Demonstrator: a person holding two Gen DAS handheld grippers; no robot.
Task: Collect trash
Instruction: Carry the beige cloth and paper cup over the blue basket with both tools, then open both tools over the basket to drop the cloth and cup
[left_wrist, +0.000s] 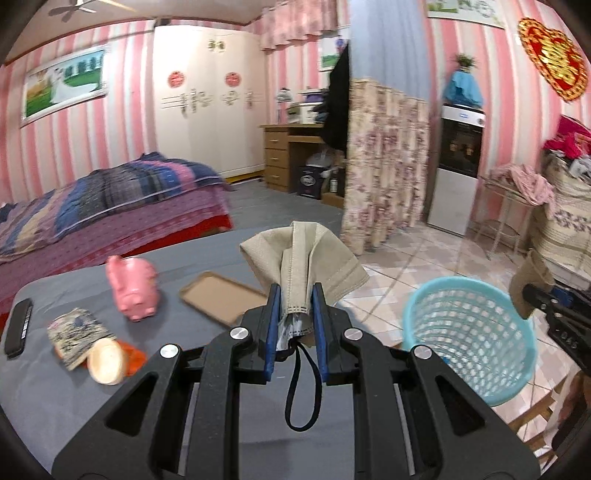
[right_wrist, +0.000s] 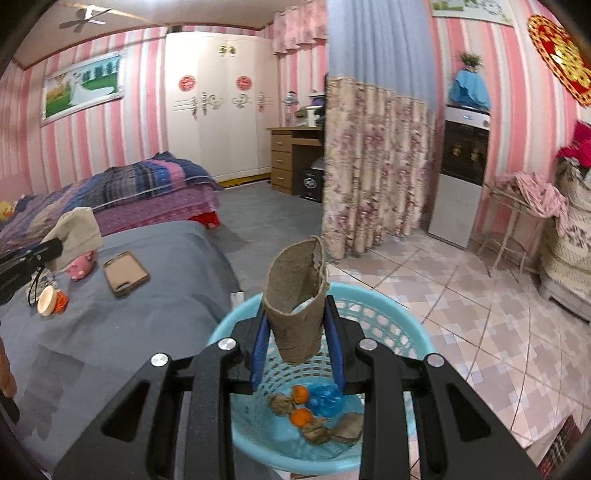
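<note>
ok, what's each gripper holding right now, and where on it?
Left tongs pinch a beige face mask at its bunched lower end, ear loop dangling. Right tongs clamp a torn cardboard tube across its lower sides.

basket (left_wrist: 476, 332) btm hidden, far desk clutter (left_wrist: 306, 107) blurry

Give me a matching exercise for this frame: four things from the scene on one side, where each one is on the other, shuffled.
Things:
1. face mask
2. cardboard tube
3. piggy bank
4. orange peels

Places:
A. on the grey table
B. at the bottom of the blue basket
C. clamped in the left gripper
D. clamped in the right gripper, above the basket

Pairs: 1-C, 2-D, 3-A, 4-B
</note>
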